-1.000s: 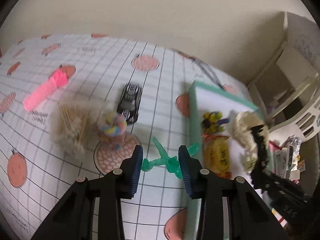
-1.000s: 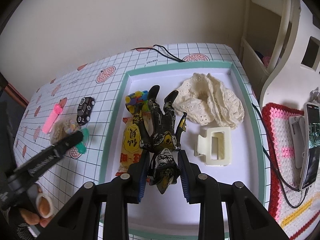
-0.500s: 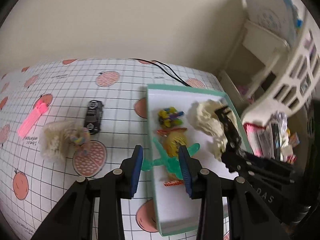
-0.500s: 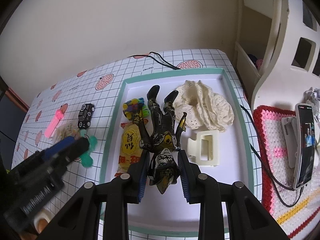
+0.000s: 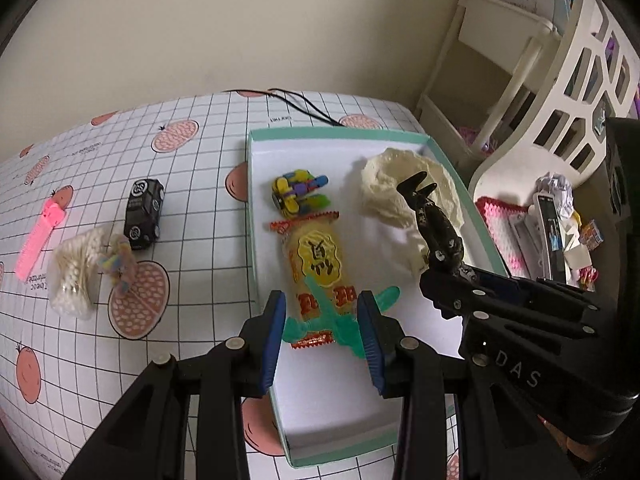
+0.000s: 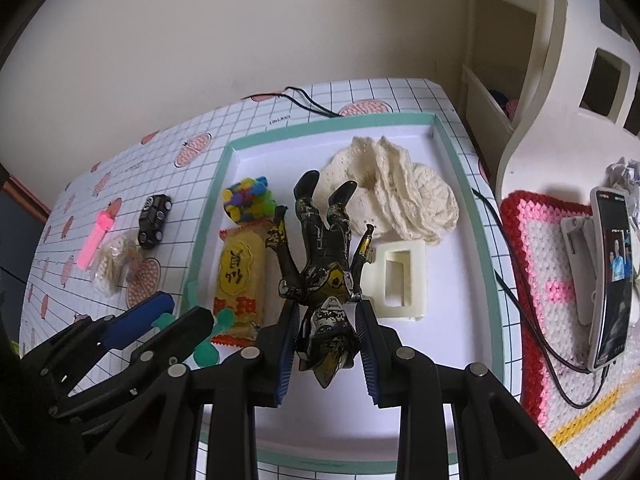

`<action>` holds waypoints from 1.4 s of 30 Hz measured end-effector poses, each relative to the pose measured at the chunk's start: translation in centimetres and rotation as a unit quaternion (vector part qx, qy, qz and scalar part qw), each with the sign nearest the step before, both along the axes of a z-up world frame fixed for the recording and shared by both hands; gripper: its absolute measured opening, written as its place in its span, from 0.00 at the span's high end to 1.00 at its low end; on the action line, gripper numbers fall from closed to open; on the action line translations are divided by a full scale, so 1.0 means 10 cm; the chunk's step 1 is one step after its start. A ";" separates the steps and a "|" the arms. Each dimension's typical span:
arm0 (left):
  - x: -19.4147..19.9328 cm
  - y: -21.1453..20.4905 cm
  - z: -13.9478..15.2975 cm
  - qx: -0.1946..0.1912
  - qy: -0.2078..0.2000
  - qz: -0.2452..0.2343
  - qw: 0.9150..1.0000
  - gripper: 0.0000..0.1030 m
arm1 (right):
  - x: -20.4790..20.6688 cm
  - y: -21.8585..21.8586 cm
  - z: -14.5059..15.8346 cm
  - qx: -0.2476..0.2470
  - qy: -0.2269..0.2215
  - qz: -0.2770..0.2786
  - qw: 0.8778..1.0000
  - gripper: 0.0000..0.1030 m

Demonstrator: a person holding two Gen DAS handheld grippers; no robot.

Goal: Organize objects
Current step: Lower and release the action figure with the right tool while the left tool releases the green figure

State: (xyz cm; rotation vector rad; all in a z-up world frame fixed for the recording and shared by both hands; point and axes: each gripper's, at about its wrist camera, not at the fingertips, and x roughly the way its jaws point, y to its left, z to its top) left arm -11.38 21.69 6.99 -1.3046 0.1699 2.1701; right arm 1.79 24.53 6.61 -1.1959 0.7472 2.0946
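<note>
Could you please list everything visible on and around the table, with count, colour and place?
tray: one, white with teal rim, on the table
snack packet: one, yellow, in tray
block toy: one, multicoloured, in tray's far left corner
lace cloth: one, cream, in tray
hair claw: one, cream, in tray
toy car: one, black, on table
comb: one, pink, on table
cotton swabs: one bag, white, on table
phone: one, right of table
left hand-held gripper: holds green figure over tray
right hand-held gripper: holds black-and-gold figure
</note>
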 end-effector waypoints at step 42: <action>0.01 0.07 -0.28 -0.032 -0.056 -0.028 0.997 0.63 | 0.02 0.04 -0.35 -0.024 -0.054 0.007 0.998 0.68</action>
